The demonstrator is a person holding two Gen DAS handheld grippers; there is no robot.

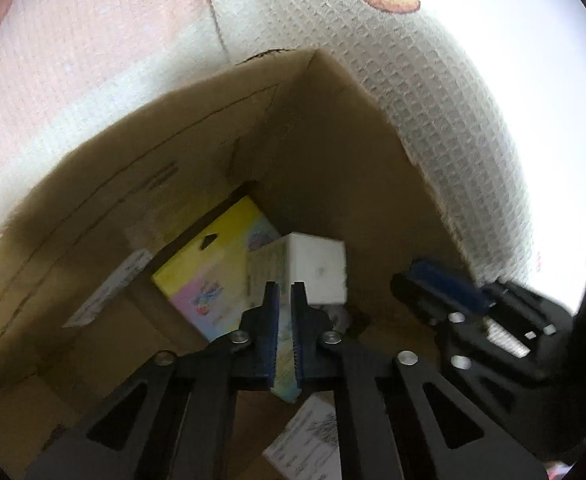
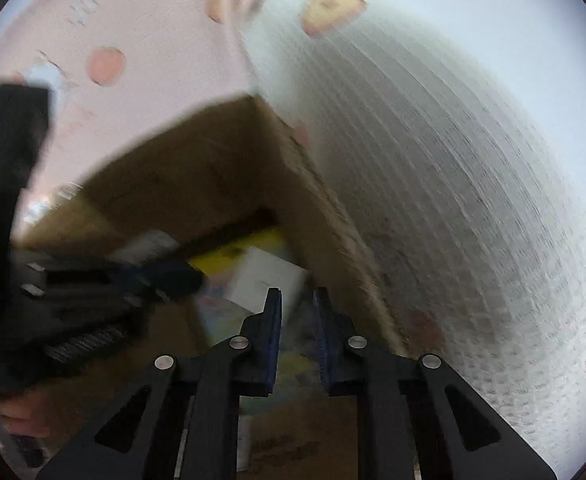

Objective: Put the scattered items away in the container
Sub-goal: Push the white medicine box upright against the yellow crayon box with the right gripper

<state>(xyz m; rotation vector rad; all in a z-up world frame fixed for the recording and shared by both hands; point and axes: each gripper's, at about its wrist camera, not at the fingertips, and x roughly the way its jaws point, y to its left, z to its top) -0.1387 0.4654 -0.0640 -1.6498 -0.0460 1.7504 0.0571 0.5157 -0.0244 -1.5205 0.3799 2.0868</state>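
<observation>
Both tongs are reaching into a brown cardboard box sitting on a waffle-textured mat. The left tongs are gripping a thin pastel-printed packet. The right tongs are hanging slightly parted, holding nothing. A yellow box and white box are lying inside the cardboard box.

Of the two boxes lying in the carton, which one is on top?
The white box; it rests on the flat yellow box below it.

Motion blur smears our right wrist view, so the white box looks soft, and our left gripper hides its near edge.
</observation>
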